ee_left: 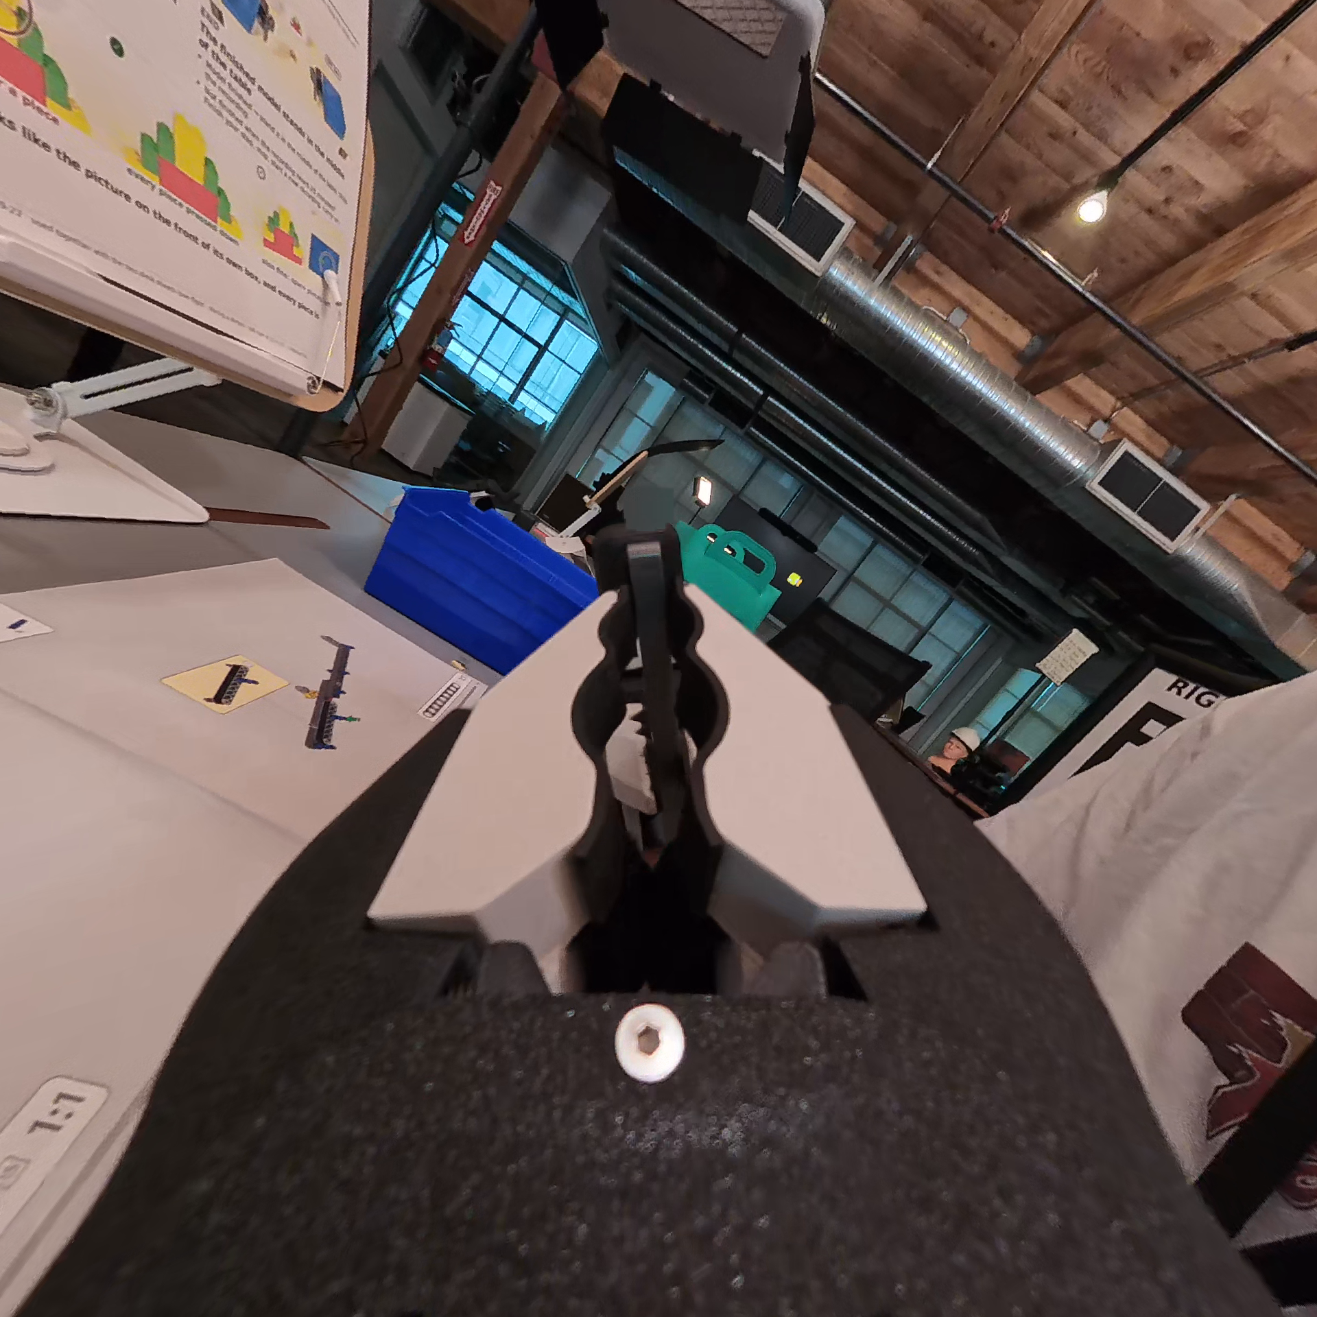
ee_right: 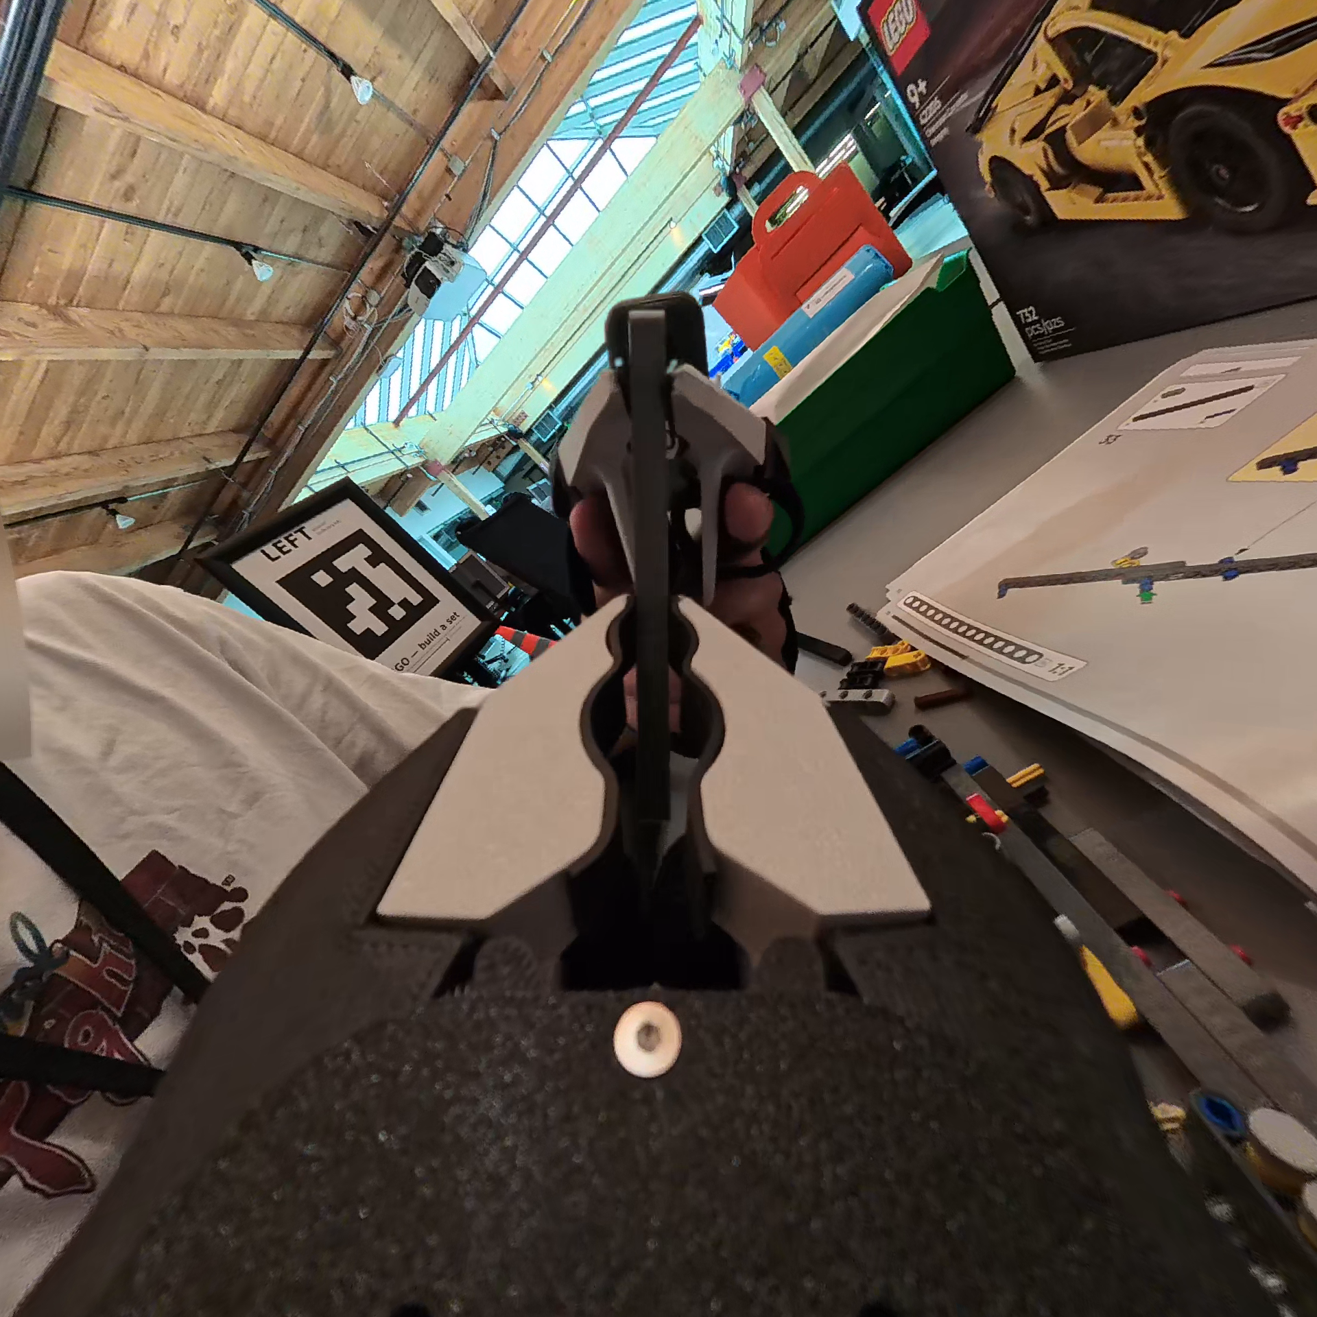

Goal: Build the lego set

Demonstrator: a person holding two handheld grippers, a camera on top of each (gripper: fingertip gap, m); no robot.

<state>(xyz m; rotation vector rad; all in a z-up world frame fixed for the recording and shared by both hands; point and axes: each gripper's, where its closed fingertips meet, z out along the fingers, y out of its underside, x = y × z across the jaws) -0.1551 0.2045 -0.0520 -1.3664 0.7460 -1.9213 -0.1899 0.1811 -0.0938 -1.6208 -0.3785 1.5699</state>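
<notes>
While a long dark beam (ee_right: 650, 570) is being clamped edge-on between both grippers, little of the build is judged finished. The left gripper (ee_left: 645, 570) and right gripper (ee_right: 652, 641) are each being held closed on it, raised above the table (ee_right: 884, 527). Loose pieces (ee_right: 998, 791) are being left unassembled beside the open instruction booklet (ee_right: 1140, 641).

A long dark beam (ee_right: 650, 570) is standing on edge mid-frame; loose pieces (ee_right: 948, 762) are lying at right.
</notes>
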